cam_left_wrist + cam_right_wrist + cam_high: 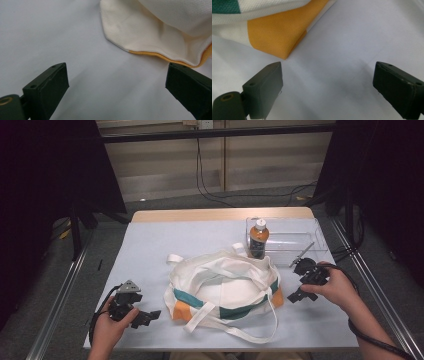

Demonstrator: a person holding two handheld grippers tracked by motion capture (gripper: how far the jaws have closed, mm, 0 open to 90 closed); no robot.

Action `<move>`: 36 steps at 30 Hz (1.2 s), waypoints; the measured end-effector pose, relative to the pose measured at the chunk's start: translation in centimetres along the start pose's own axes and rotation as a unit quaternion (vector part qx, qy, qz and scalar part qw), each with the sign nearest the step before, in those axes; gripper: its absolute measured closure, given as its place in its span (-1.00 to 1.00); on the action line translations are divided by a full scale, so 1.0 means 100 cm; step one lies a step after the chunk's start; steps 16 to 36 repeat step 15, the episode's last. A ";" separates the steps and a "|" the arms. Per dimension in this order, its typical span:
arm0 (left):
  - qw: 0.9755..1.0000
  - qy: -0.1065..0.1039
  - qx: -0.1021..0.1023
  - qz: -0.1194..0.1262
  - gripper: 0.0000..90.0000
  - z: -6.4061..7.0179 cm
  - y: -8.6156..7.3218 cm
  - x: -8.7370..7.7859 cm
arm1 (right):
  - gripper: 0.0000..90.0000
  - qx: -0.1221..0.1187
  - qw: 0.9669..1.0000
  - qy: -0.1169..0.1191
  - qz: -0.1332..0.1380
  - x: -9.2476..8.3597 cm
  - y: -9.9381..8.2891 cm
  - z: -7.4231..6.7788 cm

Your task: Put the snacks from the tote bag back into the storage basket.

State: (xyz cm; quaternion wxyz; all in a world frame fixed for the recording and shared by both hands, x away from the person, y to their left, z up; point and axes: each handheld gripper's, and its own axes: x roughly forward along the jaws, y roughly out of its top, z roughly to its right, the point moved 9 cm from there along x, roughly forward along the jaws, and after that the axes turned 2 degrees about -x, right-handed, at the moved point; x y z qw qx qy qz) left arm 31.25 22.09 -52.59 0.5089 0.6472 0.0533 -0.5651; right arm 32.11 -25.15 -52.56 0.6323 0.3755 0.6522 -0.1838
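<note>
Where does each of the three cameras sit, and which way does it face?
High view: above the person's side, facing forward and down on the tote bag, bottle, both forearms.
Left gripper view: on the left gripper, looking along open jaws at the bag's cream edge.
Right gripper view: on the right gripper, open jaws, bag's orange corner.
Shared: both gripper views show the bag.

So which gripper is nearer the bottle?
Right. The right gripper sits just past the bag's right edge, a short way in front of the bottle. The left gripper is across the bag at the table's near-left corner.
</note>
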 end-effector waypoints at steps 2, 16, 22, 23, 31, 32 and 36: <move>1.000 0.000 0.000 0.000 -0.90 0.000 0.000 0.000 | -0.80 -0.005 1.000 -0.001 0.003 0.002 -0.001 0.001; 1.000 0.002 -0.002 0.006 -0.90 -0.001 0.001 -0.002 | -0.80 0.005 0.997 -0.009 0.075 0.009 -0.004 -0.003; 1.000 0.002 -0.002 0.006 -0.90 -0.001 0.001 -0.002 | -0.80 0.005 0.997 -0.009 0.075 0.009 -0.004 -0.003; 1.000 0.002 -0.002 0.006 -0.90 -0.001 0.001 -0.002 | -0.80 0.005 0.997 -0.009 0.075 0.009 -0.004 -0.003; 1.000 0.002 -0.002 0.006 -0.90 -0.001 0.001 -0.002 | -0.80 0.005 0.997 -0.009 0.075 0.009 -0.004 -0.003; 1.000 0.002 -0.002 0.006 -0.90 -0.001 0.001 -0.002 | -0.80 0.005 0.997 -0.009 0.075 0.009 -0.004 -0.003; 1.000 0.002 -0.002 0.006 -0.90 -0.001 0.001 -0.002 | -0.80 0.005 0.997 -0.009 0.075 0.009 -0.004 -0.003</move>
